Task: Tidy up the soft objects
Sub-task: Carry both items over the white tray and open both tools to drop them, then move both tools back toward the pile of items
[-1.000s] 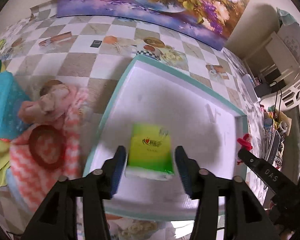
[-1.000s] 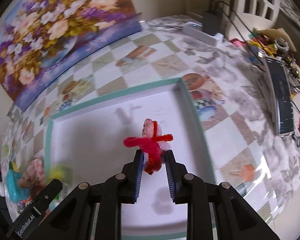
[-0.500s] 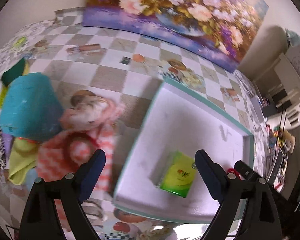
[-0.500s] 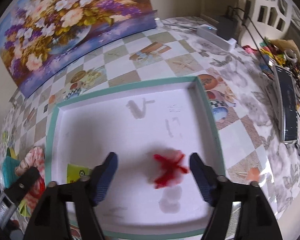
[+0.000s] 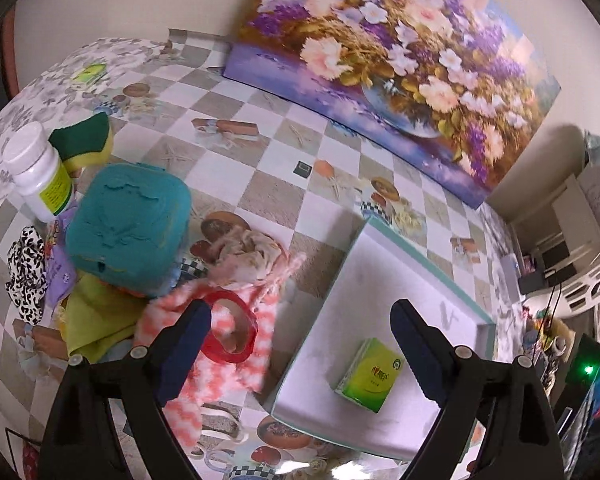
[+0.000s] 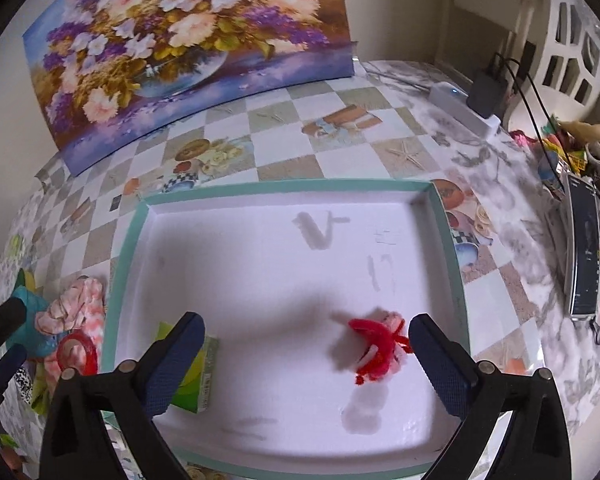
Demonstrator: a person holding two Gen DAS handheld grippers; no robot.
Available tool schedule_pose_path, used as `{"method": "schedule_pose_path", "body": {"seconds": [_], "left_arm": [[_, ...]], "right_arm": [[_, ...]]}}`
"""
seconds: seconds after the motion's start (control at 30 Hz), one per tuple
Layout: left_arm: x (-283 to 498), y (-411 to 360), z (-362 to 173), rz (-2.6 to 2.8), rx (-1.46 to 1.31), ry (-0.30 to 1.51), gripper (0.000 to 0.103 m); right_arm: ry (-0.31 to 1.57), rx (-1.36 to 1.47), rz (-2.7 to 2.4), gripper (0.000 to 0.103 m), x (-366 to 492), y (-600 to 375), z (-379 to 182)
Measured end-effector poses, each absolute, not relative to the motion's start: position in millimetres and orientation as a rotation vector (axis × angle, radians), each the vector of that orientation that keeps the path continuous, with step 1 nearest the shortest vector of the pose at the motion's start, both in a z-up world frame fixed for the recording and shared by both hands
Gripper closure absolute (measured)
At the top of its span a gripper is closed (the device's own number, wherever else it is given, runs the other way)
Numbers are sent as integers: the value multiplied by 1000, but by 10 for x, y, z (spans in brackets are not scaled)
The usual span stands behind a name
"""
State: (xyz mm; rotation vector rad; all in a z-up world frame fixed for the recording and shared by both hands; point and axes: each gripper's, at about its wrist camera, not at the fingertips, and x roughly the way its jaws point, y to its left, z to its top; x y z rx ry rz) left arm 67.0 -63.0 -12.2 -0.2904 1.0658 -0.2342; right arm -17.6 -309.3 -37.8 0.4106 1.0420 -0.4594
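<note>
Two views differ: only the left shows the bottle, teal box and leopard scrunchie; only the right shows the red-pink fluffy toy, lying in the tray just inside the right gripper's opening, empty jaws. Left gripper jaws stand wide, empty, the tissue pack between them.

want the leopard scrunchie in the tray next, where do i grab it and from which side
Probably pinch the leopard scrunchie across its puffy outer band from above, on its left side; the teal pouch and purple cloth crowd its right.
</note>
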Motion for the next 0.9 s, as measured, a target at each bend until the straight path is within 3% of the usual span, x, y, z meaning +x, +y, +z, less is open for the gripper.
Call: {"method": "schedule_pose_path", "body": {"seconds": [0.9], "left_arm": [[668,-294,70,-223,-361,1011,11]], "right_arm": [[959,424,-367,0,-140,-2880,-195]]}}
